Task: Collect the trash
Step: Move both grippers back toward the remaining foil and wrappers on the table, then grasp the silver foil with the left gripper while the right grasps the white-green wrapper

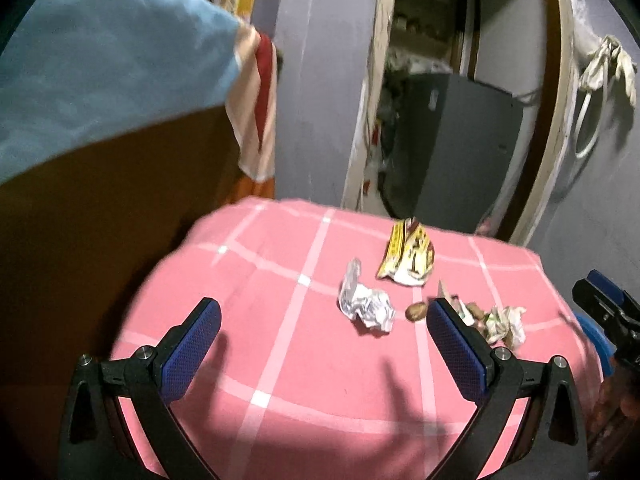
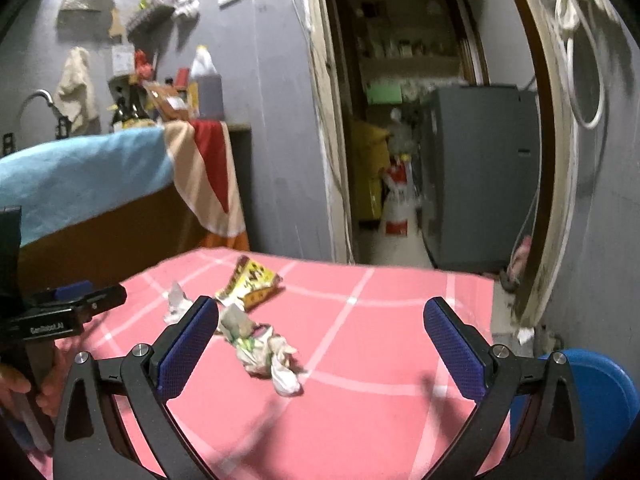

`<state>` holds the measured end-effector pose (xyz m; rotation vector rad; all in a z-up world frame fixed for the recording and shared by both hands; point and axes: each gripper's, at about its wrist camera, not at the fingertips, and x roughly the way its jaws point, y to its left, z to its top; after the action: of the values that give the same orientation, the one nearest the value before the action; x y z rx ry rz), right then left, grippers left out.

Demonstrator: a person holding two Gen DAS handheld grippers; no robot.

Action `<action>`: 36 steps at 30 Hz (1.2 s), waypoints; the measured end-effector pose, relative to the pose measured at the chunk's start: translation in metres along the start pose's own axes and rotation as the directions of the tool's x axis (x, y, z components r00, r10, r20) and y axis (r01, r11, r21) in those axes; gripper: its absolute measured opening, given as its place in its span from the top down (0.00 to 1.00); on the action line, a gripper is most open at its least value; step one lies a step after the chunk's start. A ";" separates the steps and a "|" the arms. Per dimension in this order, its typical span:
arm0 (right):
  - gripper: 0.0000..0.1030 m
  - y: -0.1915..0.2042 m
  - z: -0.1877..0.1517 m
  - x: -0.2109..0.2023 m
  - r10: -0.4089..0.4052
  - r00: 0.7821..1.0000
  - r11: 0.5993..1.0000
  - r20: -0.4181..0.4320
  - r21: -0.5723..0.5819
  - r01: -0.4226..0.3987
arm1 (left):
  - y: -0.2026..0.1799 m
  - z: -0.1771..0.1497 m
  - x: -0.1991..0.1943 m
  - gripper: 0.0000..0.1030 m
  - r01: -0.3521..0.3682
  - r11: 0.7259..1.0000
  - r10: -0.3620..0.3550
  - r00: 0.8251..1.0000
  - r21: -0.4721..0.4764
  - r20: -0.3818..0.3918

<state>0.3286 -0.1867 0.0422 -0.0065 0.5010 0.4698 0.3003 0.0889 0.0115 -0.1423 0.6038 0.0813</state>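
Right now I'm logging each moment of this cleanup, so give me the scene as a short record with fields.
surface: pink checked tablecloth
trash 1: crumpled white paper ball, left of the other pieces
trash 2: yellow printed snack wrapper, farthest back
trash 3: twisted white and green wrapper, nearest the right gripper
small item: brown lump, identity unclear
bin: blue round container, beside the table's right edge
left gripper: open, holding nothing
right gripper: open, holding nothing
collected: nothing yet
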 end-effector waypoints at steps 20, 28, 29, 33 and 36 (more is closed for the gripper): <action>0.40 0.031 -0.011 0.060 0.086 0.940 0.984 -0.330 -0.118 -0.132 | -0.005 0.012 0.061 0.47 0.133 0.991 -0.128 0.966 0.009 -0.224; 0.66 0.034 -0.014 0.071 0.100 0.916 0.980 -0.388 -0.118 -0.157 | -0.009 0.010 0.068 0.72 0.142 0.989 -0.132 0.961 0.026 -0.242; 0.68 0.033 -0.014 0.072 0.109 0.911 0.980 -0.397 -0.109 -0.165 | -0.009 0.010 0.068 0.76 0.143 0.989 -0.132 0.961 0.026 -0.243; 0.79 0.033 -0.016 0.072 0.113 0.906 0.981 -0.407 -0.100 -0.167 | -0.007 0.009 0.069 0.84 0.150 0.989 -0.141 0.959 0.017 -0.247; 0.85 0.031 -0.018 0.068 0.123 0.906 0.982 -0.405 -0.081 -0.169 | -0.007 0.008 0.068 0.86 0.153 0.988 -0.145 0.958 0.013 -0.246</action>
<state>0.3598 -0.1314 -0.0018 -0.1795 0.8805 0.6496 0.3615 0.0854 -0.0206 -0.1680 0.8379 -0.0939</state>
